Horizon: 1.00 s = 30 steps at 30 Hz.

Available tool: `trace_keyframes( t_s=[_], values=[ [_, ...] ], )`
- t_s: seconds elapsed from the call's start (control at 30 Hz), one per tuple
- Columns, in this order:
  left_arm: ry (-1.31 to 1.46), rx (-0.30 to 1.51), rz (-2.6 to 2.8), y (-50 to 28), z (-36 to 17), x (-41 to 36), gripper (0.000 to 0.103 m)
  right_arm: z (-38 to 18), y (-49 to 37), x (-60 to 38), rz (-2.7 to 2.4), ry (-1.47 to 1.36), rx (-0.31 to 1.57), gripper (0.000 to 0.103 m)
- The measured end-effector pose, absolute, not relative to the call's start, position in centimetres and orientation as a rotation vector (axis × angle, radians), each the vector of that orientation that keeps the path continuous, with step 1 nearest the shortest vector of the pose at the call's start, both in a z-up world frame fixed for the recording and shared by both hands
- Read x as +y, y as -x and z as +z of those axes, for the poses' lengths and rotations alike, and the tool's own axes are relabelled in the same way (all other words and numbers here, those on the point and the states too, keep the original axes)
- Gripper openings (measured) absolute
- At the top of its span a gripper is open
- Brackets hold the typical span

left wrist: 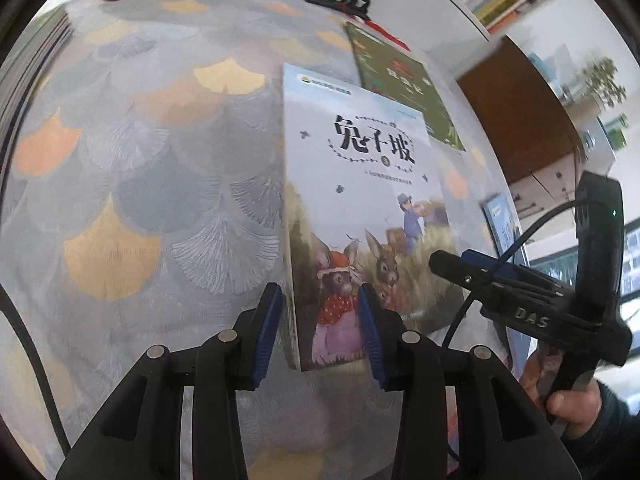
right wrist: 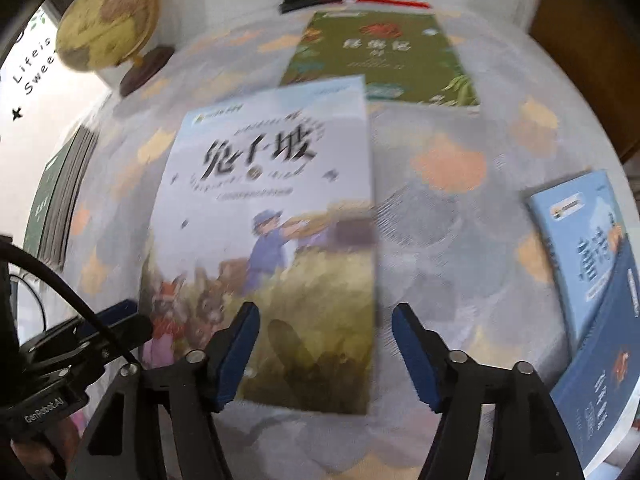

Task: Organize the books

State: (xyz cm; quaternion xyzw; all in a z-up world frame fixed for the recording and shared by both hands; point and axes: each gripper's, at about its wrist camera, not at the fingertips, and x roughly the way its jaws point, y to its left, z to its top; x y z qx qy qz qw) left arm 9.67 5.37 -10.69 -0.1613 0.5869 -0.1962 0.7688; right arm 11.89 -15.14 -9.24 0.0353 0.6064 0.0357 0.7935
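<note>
Left claw [left wrist: 320,328] is clamped on the bottom edge of the rabbit book [left wrist: 360,208], holding it above the patterned tablecloth [left wrist: 140,160]. Right claw [right wrist: 326,354] stands apart with nothing gripped, beside a green book [right wrist: 380,56] and a blue book [right wrist: 592,280]

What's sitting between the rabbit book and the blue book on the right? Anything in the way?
Nothing. The right wrist view shows only bare leaf-patterned tablecloth between the rabbit book and the blue book.

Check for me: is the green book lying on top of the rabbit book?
No: in the right wrist view the rabbit book is in front and its top edge covers the lower left corner of the green book.
</note>
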Motion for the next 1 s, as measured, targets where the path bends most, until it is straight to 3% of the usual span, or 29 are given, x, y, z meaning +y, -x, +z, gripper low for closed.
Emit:
trace_keyframes(
  t_s=[0.07,0.13,0.2,0.37,0.43,0.53,0.57,0.7,0.77,0.8,0.93,1.0],
  values=[
    [0.341,1.278,-0.418,-9.5,-10.8,5.0,0.039,-9.6,-12.0,-15.1,0.088,-0.058,1.312,0.046],
    [0.337,1.263,-0.449,-9.6,-10.8,4.4,0.058,-9.7,-11.8,-14.9,0.118,-0.077,1.304,0.045],
    [0.367,1.249,-0.484,-9.6,-10.8,4.1,0.069,-9.7,-11.5,-14.8,0.127,-0.082,1.292,0.045],
    [0.501,1.223,-0.505,-9.6,-10.4,5.4,0.067,-10.0,-11.0,-15.6,0.155,-0.110,1.272,0.046],
    [0.603,1.165,-0.556,-9.5,-9.2,6.6,0.062,-10.0,-11.1,-15.7,0.153,-0.123,1.266,0.046],
    [0.732,1.083,-0.674,-9.5,-7.0,7.5,0.040,-9.9,-10.2,-16.8,0.153,-0.180,1.252,0.046],
    [0.747,1.071,-0.704,-9.5,-6.5,7.4,0.038,-10.0,-10.4,-16.8,0.157,-0.198,1.251,0.046],
    [0.606,1.091,-0.656,-10.0,-7.2,5.0,0.022,-10.2,-10.7,-17.6,0.168,-0.291,1.258,0.046],
    [0.546,1.122,-0.596,-10.4,-8.5,4.6,0.019,-10.2,-10.6,-17.3,0.165,-0.286,1.259,0.046],
    [0.524,1.152,-0.569,-10.8,-9.5,4.5,0.009,-10.1,-10.5,-17.1,0.163,-0.275,1.258,0.047],
    [0.617,1.193,-0.583,-11.3,-10.5,5.2,0.009,-10.0,-10.6,-16.3,0.156,-0.223,1.266,0.048],
    [0.793,1.224,-0.626,-11.8,-10.9,6.2,0.009,-9.9,-10.8,-16.4,0.179,-0.236,1.308,0.057]
  ],
)
